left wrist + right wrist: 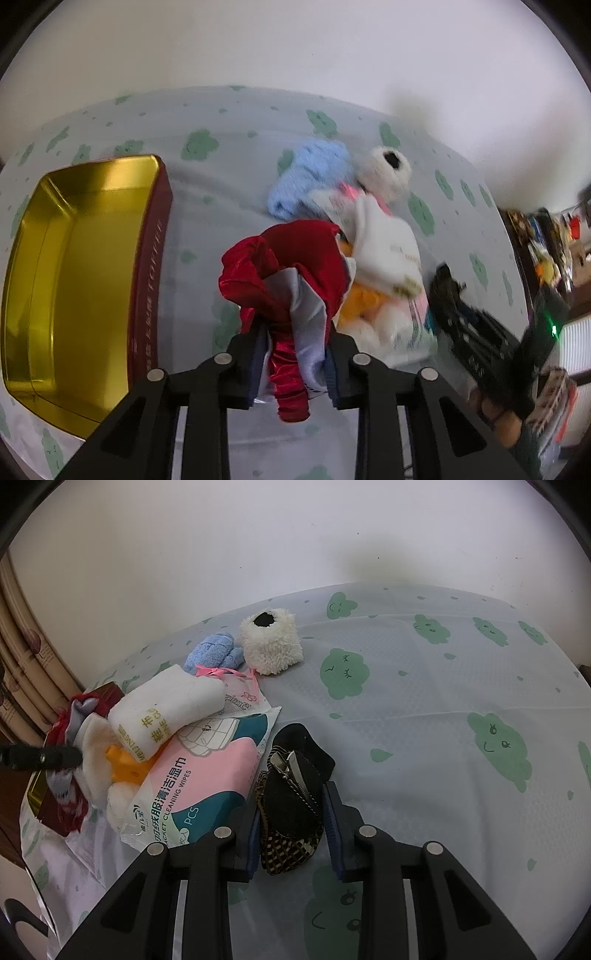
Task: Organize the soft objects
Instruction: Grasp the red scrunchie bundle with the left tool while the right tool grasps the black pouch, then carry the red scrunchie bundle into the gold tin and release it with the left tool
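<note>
Left tongs (291,354) pinch a red satin cloth (284,266) with a grey-white lining, bunched between the pads and bulging above them, a tail hanging below. The gold-lined tin (74,266) sits open just left of these tongs, likely the drop spot, so the cloth seems gripped for a short carry sideways.

Right tongs (291,819) are clamped on a black pouch (291,797) with a checked underside and metal clasp, resting on the tabletop (424,709).

Left of the right tongs lies the pile: wipes pack (192,771), white roll (166,709), blue knit (214,653), fluffy cream piece (271,646) farther off. All still await sorting.
</note>
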`<state>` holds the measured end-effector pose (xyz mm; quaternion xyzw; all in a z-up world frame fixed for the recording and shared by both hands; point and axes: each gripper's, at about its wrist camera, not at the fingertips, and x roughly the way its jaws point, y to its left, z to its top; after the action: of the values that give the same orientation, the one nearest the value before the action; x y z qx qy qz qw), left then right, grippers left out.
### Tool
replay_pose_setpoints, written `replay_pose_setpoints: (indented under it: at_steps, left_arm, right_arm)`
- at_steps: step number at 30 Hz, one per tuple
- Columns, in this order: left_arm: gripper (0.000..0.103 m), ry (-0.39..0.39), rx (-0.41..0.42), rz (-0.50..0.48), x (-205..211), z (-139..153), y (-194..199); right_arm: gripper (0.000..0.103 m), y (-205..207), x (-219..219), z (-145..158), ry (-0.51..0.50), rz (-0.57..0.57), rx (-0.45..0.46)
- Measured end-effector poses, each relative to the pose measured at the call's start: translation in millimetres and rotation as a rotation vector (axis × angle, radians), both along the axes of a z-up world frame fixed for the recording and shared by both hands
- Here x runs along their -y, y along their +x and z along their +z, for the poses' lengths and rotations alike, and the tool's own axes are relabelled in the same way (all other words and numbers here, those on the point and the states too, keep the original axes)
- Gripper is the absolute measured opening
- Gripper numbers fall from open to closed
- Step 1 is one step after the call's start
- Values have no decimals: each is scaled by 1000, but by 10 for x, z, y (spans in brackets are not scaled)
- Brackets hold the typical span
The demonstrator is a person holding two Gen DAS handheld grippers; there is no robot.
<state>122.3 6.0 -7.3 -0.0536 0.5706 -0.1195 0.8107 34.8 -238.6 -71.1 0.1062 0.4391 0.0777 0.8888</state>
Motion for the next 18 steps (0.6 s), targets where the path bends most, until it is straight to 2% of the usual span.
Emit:
replay_pose_setpoints:
  at_steps: [9, 16, 18]
  left_arm:
    - [35, 23, 13, -53, -39, -55, -256]
    - [39, 5, 3, -71, -98, -82, -350]
    - [39, -28, 7, -77, -125, -50, -389]
  right_arm:
    - [29, 2, -3, -1, 2, 1, -1]
    - [30, 4, -12, 0, 4, 1, -2]
    - [30, 8, -17, 1, 4, 1, -2]
